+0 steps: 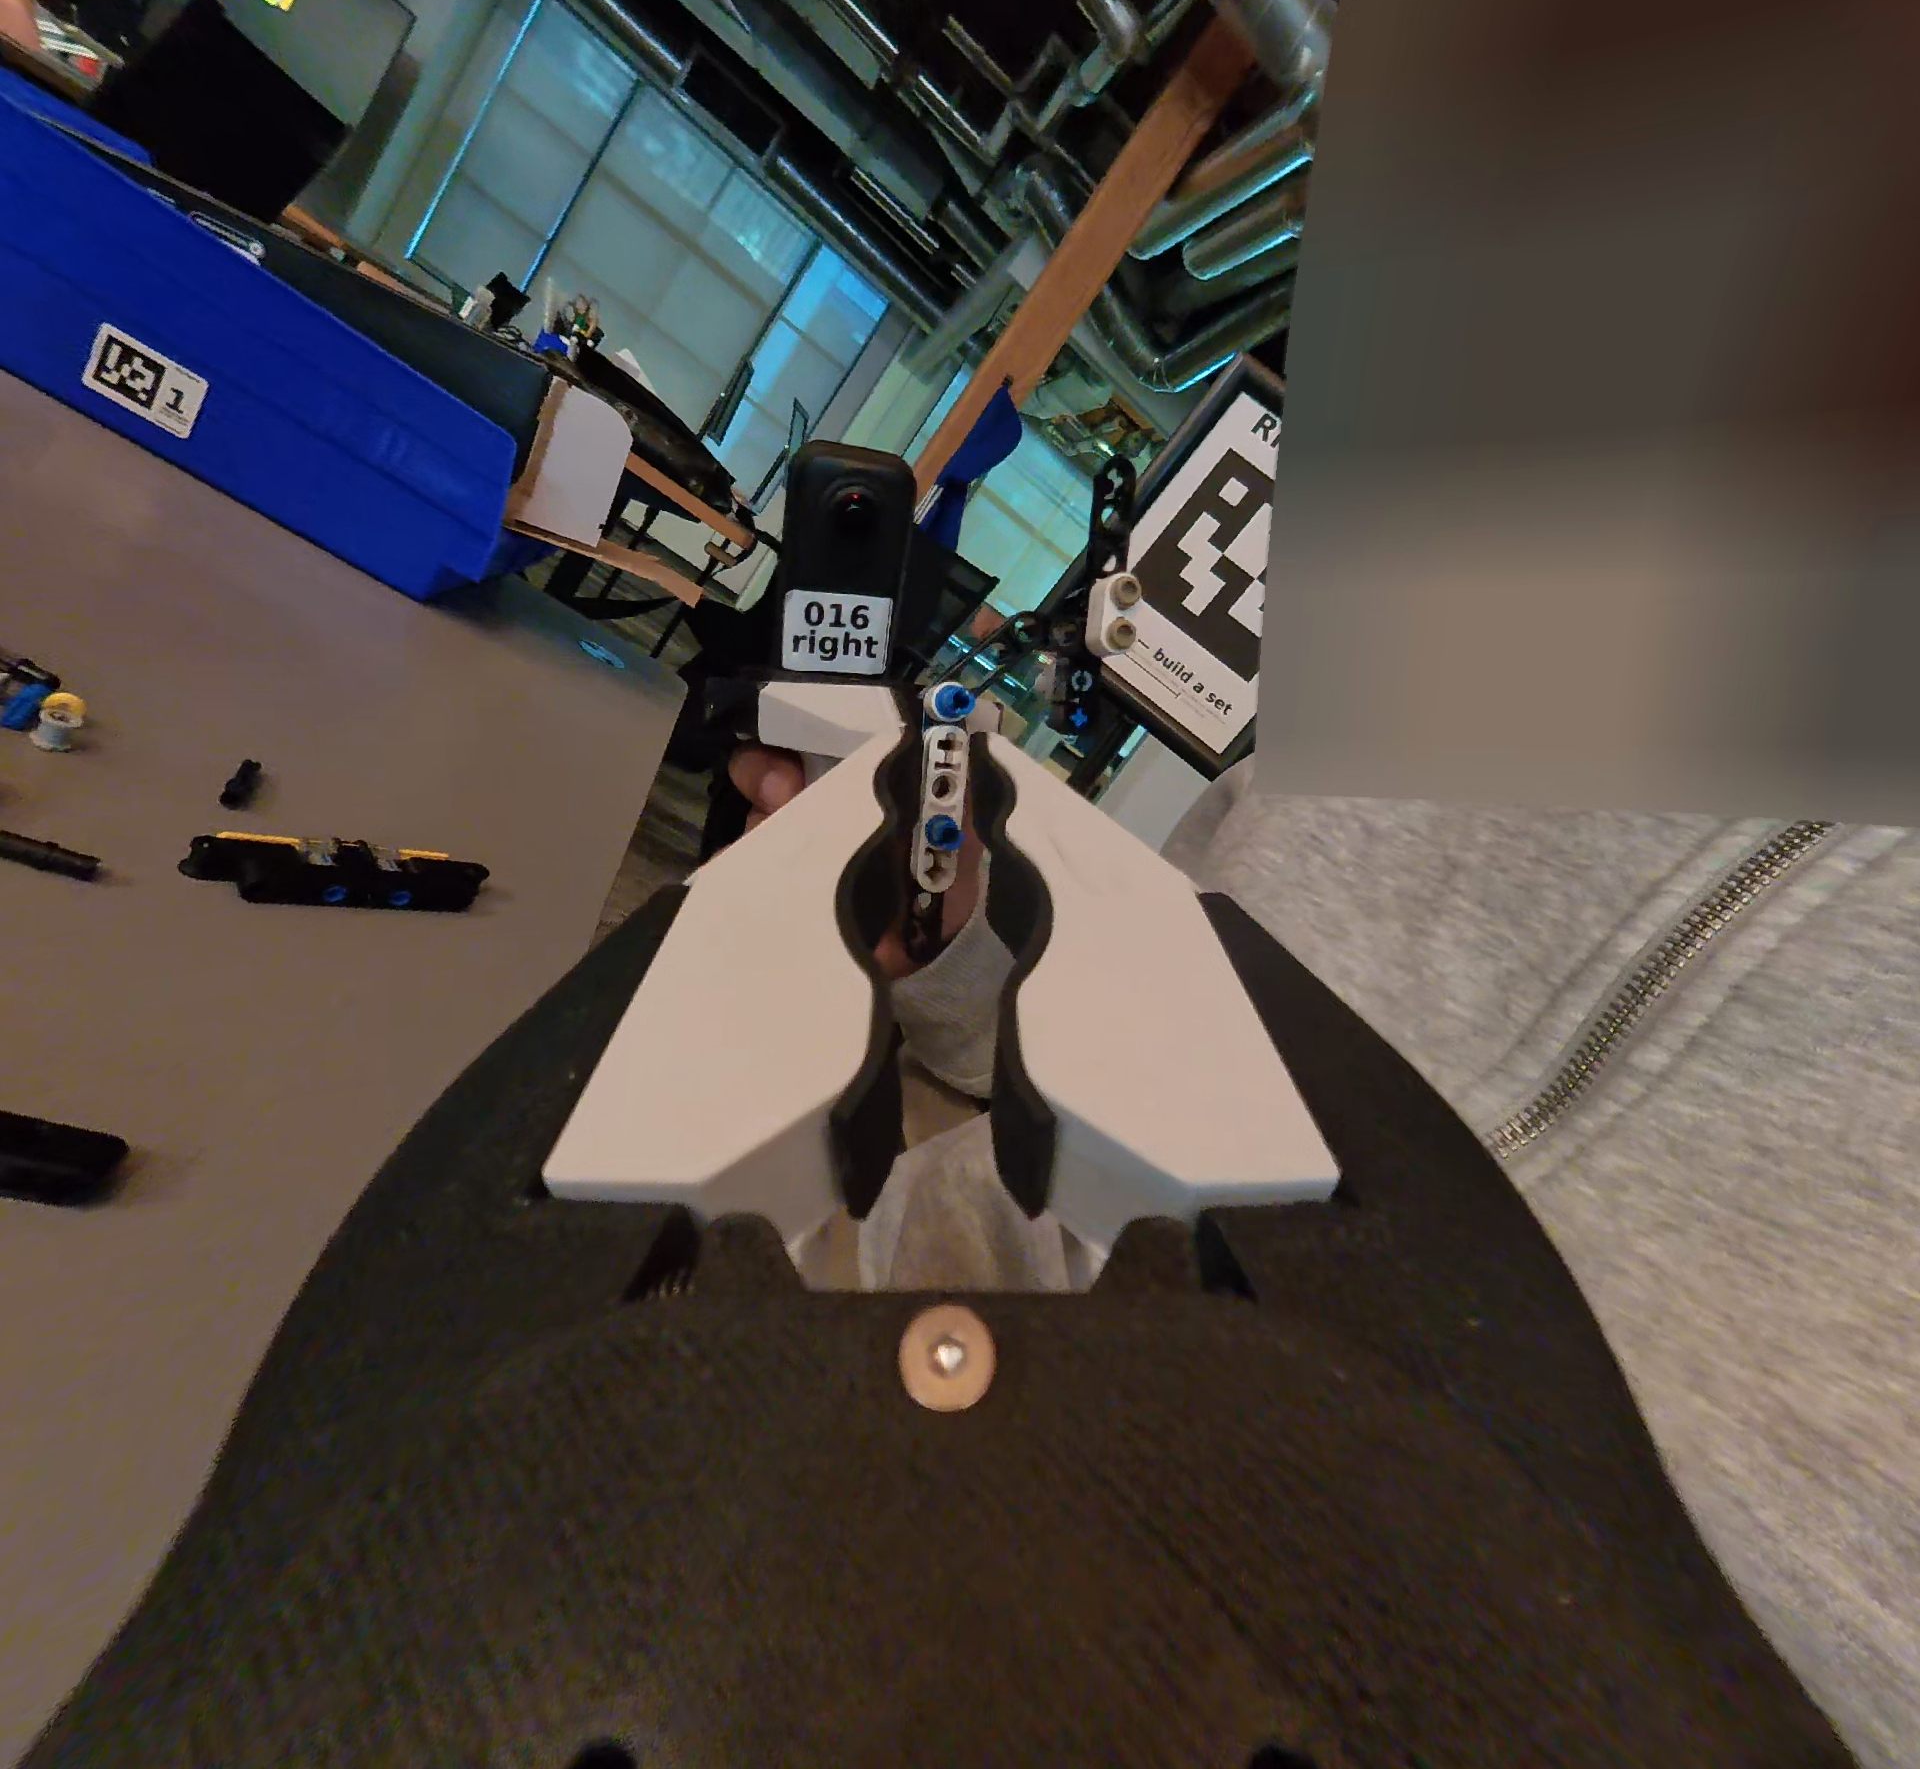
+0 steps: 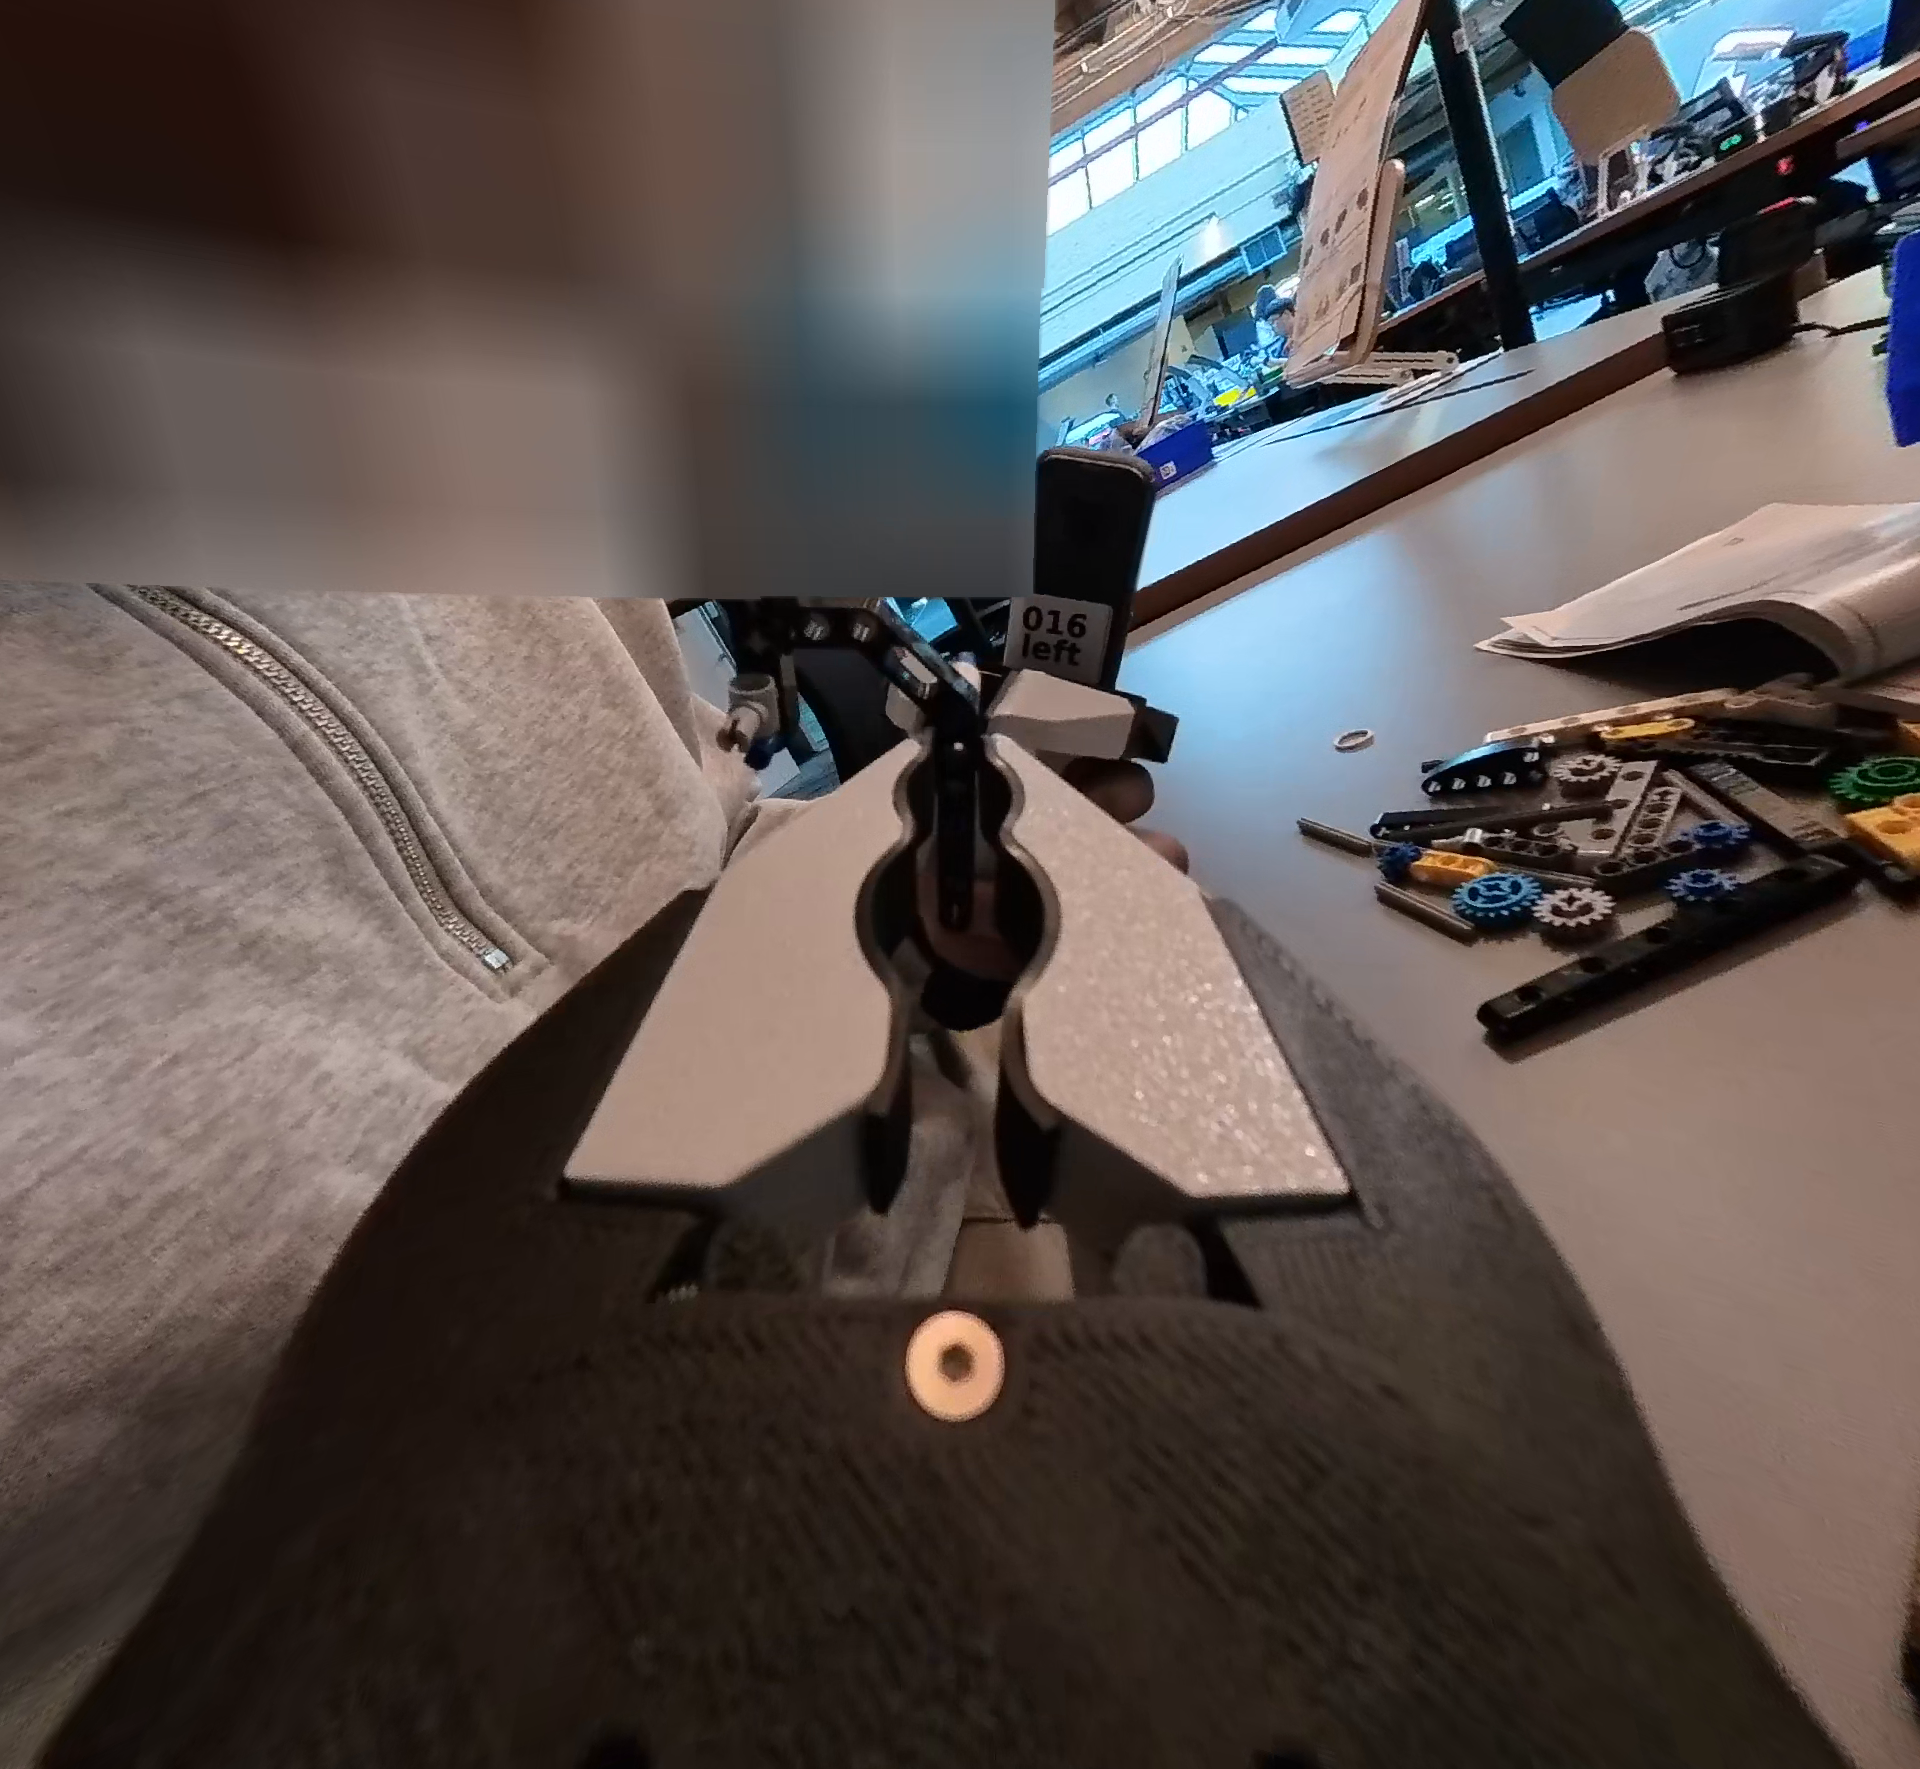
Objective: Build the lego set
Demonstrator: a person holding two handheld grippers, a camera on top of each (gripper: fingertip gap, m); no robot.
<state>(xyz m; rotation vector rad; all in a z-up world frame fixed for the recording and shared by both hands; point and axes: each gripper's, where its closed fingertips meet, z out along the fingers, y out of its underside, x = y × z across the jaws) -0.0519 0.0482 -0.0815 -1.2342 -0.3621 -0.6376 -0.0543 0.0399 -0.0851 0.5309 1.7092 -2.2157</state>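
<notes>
On the far left, our loose parts lie on the grey table (image 1: pixel 312 639), among them a black and yellow sub-assembly (image 1: pixel 332 870), set down out of the way so both tools are free for the joint in the air.

Our left gripper (image 1: pixel 943 784) has its fingers drawn nearly together on a light grey beam with blue pins (image 1: pixel 943 810), held upright so the pin ends face the other tool.

Opposite it, our right gripper (image 2: pixel 956 815) is likewise pinched on a black beam (image 2: pixel 954 836), part of a black linked frame (image 2: pixel 831 633) held above the table edge in front of the grey zipped jacket (image 2: pixel 260 784).

We judge the two pieces are meeting tip to tip to be pressed together.

Farther right, the pile of beams and gears (image 2: pixel 1662 836) and the open instruction booklet (image 2: pixel 1766 587) stay within reach for later steps.
</notes>
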